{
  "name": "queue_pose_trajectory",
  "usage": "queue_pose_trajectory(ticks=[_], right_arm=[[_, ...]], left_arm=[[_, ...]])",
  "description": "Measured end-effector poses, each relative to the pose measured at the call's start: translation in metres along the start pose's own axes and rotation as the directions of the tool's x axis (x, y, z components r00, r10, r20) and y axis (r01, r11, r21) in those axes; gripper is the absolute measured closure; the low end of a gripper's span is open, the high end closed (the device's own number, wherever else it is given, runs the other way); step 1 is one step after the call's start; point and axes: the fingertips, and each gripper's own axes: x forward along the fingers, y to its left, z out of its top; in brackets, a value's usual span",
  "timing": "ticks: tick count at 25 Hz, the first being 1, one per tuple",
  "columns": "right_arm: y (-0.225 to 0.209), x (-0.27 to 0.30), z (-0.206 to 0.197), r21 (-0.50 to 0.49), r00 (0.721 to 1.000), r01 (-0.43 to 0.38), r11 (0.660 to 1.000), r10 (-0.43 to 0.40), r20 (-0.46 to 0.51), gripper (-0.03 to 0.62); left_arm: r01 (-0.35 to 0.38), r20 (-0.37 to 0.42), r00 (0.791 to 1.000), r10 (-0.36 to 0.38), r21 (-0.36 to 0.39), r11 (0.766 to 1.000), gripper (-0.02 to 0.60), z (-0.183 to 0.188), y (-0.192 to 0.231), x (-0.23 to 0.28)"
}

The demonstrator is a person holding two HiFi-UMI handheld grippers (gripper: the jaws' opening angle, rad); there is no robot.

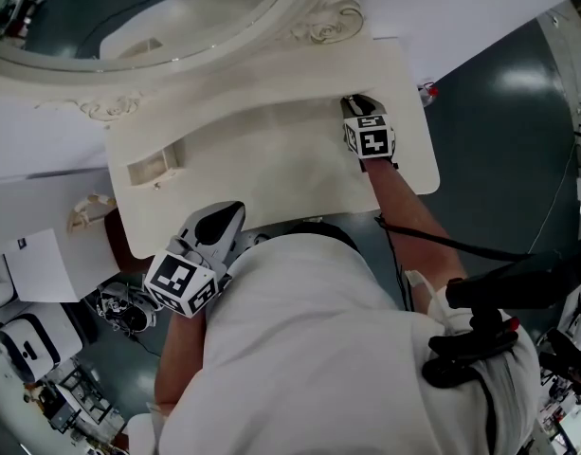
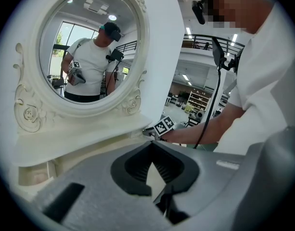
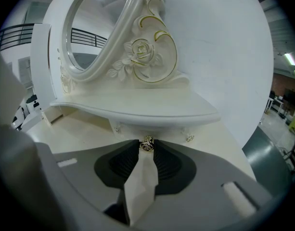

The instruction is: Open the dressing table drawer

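White dressing table (image 1: 271,159) carries an oval mirror (image 1: 129,8). Its small drawer (image 3: 161,131) sits below the mirror's carved right foot, under the shelf (image 3: 137,112). It is closed, so its inside cannot be seen. Right gripper (image 3: 147,149) has its fingertips pressed on the drawer's rose-shaped knob (image 3: 147,144). Left gripper (image 2: 152,153), well in front of the mirror, has its jaws together and holds nothing.

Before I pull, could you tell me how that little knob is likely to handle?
The knob looks like small, bumpy metal: probably rigid, yet apt to slip from the tips of the right gripper. The drawer looks shallow, so it likely slides lightly.
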Motion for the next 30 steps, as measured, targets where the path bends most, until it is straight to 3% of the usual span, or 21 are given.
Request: queue_pose_trajectory(ticks=[30], right_arm=[[0.012,-0.033,-0.032,0.004,1.0,0.007,1.0,-0.007,-0.028,0.496]], left_arm=[[0.044,0.003,0.999,-0.044,0.012,0.999,0.58,-0.012,-0.022,-0.006]])
